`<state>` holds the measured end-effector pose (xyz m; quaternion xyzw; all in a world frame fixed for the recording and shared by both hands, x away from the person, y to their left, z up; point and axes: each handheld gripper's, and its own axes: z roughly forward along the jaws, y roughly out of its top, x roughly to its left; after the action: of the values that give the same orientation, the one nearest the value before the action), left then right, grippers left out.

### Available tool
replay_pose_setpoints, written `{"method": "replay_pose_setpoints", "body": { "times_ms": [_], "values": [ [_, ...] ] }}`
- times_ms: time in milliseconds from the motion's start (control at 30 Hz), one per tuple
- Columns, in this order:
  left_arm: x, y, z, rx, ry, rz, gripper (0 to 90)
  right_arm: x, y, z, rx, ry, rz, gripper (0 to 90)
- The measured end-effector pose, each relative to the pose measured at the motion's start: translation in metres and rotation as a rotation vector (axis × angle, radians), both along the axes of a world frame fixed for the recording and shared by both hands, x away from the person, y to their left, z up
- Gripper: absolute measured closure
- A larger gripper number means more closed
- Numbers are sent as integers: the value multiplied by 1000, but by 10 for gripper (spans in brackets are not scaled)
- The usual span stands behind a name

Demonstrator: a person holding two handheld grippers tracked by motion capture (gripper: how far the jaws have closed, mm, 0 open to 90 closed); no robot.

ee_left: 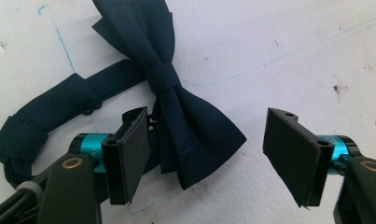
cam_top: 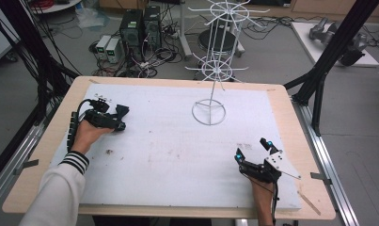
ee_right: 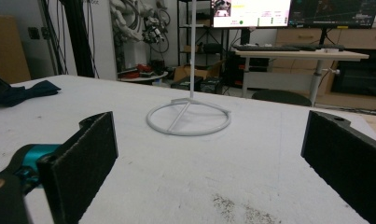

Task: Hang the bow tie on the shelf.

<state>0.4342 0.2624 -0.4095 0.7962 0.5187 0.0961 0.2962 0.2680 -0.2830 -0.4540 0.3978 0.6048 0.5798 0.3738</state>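
White pad (cam_top: 177, 155) scuffed, on wooden table (cam_top: 290, 117); computers (cam_top: 140, 28) beyond.

— What lies on the white mat?
— A dark navy bow tie (ee_left: 176, 98), flat near the left edge, its knot pinched at the middle, its strap (ee_left: 45, 116) looped off to one side (folded thick at the bend).
— And further along?
— A white wire rack (cam_top: 215, 70), upright on its ring base.
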Motion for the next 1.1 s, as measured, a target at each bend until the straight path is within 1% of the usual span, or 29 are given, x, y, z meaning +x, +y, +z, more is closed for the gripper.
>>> {"method": "replay_pose_setpoints", "body": {
  "times_ms": [100,133,233,300,333,400,467,633,700,733,800,867,933,967,1000,1067,1100],
  "values": [
    [1,0,-1,11,7,9,353,0,0,0,1,1,0,26],
    [2,0,-1,23,13,11,358,0,0,0,1,1,0,26],
    [3,-1,-2,31,15,18,368,0,0,0,1,1,0,26],
    [4,-2,-4,34,29,17,388,0,0,0,4,5,-2,26],
    [4,-2,-5,33,27,23,388,0,0,0,4,5,-2,26],
    [5,-3,-6,42,38,22,387,0,0,0,1,1,0,26],
    [6,-4,-7,43,45,29,385,0,0,0,1,1,0,26],
    [7,-3,-8,45,56,39,430,0,0,0,-2,-1,-1,26],
    [8,-3,-9,37,57,58,454,0,1,0,2,4,-2,26],
    [8,-2,-9,29,58,62,463,0,0,0,0,2,-1,26],
    [8,-1,-9,31,58,63,473,0,0,0,1,1,-1,26],
    [8,-1,-9,31,57,68,516,-1,0,0,3,1,-2,26],
    [8,-1,-8,36,61,71,533,-1,0,0,4,3,-1,26],
    [7,-1,-8,34,60,73,556,-1,0,0,2,1,-1,26],
    [7,-2,-8,35,60,75,597,-1,1,0,3,4,0,26],
    [7,-2,-8,41,57,76,612,-1,1,0,5,3,-1,26],
    [7,-2,-8,42,58,78,634,-1,1,0,4,3,0,26]
  ]
}}
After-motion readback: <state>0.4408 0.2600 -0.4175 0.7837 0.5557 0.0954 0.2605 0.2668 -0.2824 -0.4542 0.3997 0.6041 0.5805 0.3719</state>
